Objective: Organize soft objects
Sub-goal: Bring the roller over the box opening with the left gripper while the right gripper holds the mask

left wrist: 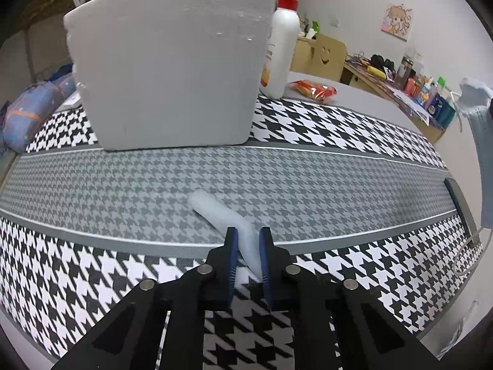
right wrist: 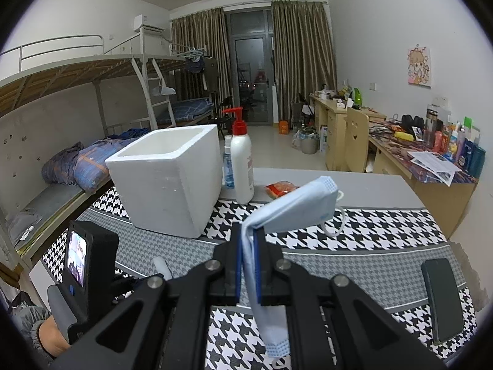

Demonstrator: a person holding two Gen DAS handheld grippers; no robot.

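Since the whole job comes down to getting soft stuff into the white foam box [right wrist: 168,178], that box is the thing to watch: it sits open-topped on the houndstooth table cloth [right wrist: 385,225] toward the far left corner of the table, and in the right wrist view it lies ahead and to the left of the right gripper [right wrist: 248,231]. The pump bottle [right wrist: 242,166] stands just beside the box's right wall, with a red snack packet [right wrist: 282,188] further right on the bare grey part of the table.

The right gripper is clamped on the blue face mask [right wrist: 295,206], held up in the air; the mask's long axis folds over the fingers, one end sticking up toward the far right, the other hanging down near the camera. Looks like that hand needs to swing left and forward to clear the box rim.

The left gripper [left wrist: 248,234] is down low near the table's near edge, with the box dead ahead across the grey band of the cloth. Its fingers are squeezed on the near end of a white foam strip [left wrist: 215,212], whose long axis runs away to the far left, its free end apparently resting on the cloth. A dark phone [right wrist: 443,299] lies by the right edge.
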